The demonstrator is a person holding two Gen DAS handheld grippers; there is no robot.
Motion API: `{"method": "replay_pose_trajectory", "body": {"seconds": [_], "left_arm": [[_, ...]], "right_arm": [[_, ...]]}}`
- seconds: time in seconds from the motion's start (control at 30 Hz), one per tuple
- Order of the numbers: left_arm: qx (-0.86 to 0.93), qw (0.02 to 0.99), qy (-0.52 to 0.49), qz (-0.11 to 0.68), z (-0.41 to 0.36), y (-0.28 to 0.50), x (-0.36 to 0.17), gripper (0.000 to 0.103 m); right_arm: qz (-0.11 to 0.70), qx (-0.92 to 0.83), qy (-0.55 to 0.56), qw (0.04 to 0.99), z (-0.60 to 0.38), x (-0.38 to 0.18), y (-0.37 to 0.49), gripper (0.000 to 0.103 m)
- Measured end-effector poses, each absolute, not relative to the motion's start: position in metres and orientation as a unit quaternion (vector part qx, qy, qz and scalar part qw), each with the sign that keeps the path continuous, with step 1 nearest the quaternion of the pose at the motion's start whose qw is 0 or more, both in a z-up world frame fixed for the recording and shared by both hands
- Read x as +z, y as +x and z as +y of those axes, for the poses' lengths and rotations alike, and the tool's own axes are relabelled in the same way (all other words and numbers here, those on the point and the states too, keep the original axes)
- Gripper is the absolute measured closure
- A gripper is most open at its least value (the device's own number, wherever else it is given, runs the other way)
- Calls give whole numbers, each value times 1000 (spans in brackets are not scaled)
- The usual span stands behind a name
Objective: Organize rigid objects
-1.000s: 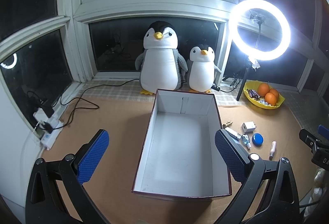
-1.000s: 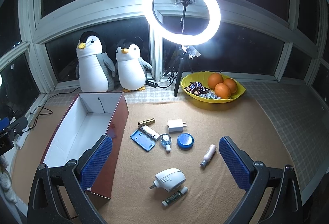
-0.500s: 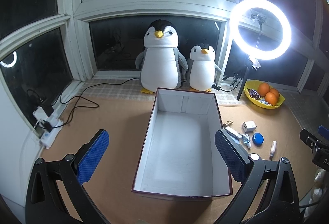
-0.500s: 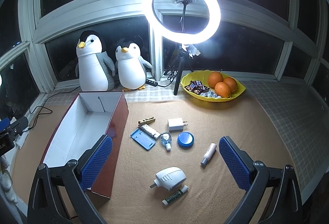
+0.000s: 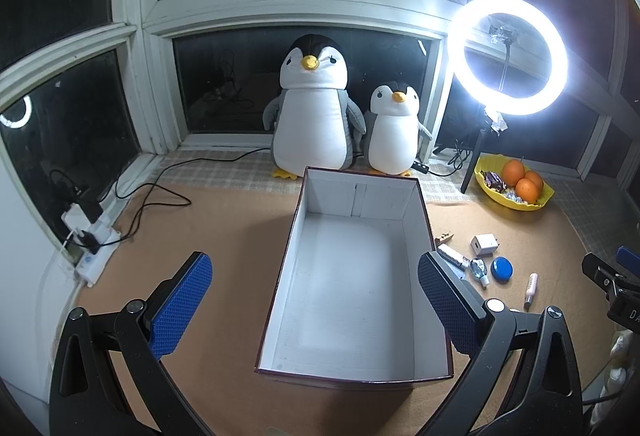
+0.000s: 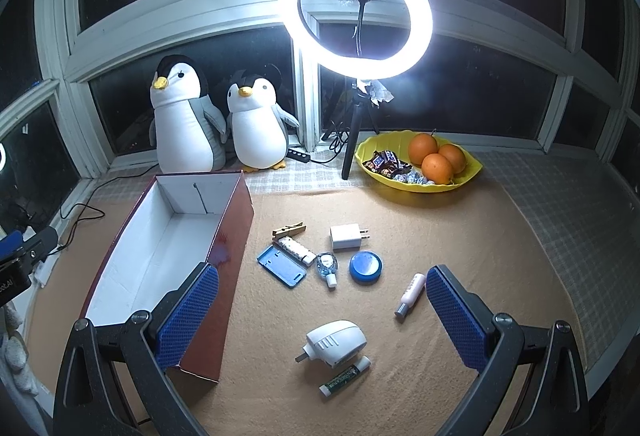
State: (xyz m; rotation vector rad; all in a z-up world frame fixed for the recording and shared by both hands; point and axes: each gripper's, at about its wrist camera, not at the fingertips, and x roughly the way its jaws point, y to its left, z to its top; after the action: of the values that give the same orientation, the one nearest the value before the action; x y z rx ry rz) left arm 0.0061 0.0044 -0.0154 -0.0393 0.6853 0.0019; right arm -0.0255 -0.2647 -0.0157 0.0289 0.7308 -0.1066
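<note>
In the left wrist view, we are holding the left hand-held gripper with its jaws wide apart, gripping nothing, hovering over the near end of the box. The box is sitting empty on the table, its far end just in front of two penguins. To its right we are seeing some of the small things: a charger, a blue cap and a pink tube. Nothing is bracing the box, so we are risking a shove of it toward the penguins if the left gripper is dropping onto its rim.

In the right wrist view, we are holding the right hand-held gripper equally wide apart and empty, above the scattered things on the table right of the box. Nearest to it are lying a white plug and a lip balm, which look to be touching or nearly so; closing on one is likely to be knocking the other. The pink tube and the balm are round and may be rolling out of the pads. The blue case, a white stick, a small bottle and a peg are crowding together, so a grasp there may be catching two at once. The thin, flat case could be slipping under the pads.
</note>
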Motion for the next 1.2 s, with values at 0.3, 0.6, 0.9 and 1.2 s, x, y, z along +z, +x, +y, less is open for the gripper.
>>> {"method": "replay_pose_trajectory", "body": {"seconds": [0.3,0.6,0.9,1.2], "left_arm": [[3,936,-23,352,9,12,-26,1],[-3,935,-21,353,12,15,-29,1],[-8,934,-18,357,13,17,-32,1],[4,916,-6,401,26,28,-69,1]], "right_arm": [[365,-58,12,929,-266,-21,-23,1],[369,-65,11,927,-267,-22,-23,1],[374,-72,14,924,-270,-25,-23,1],[383,-102,7,918,-287,-44,-26,1]]}}
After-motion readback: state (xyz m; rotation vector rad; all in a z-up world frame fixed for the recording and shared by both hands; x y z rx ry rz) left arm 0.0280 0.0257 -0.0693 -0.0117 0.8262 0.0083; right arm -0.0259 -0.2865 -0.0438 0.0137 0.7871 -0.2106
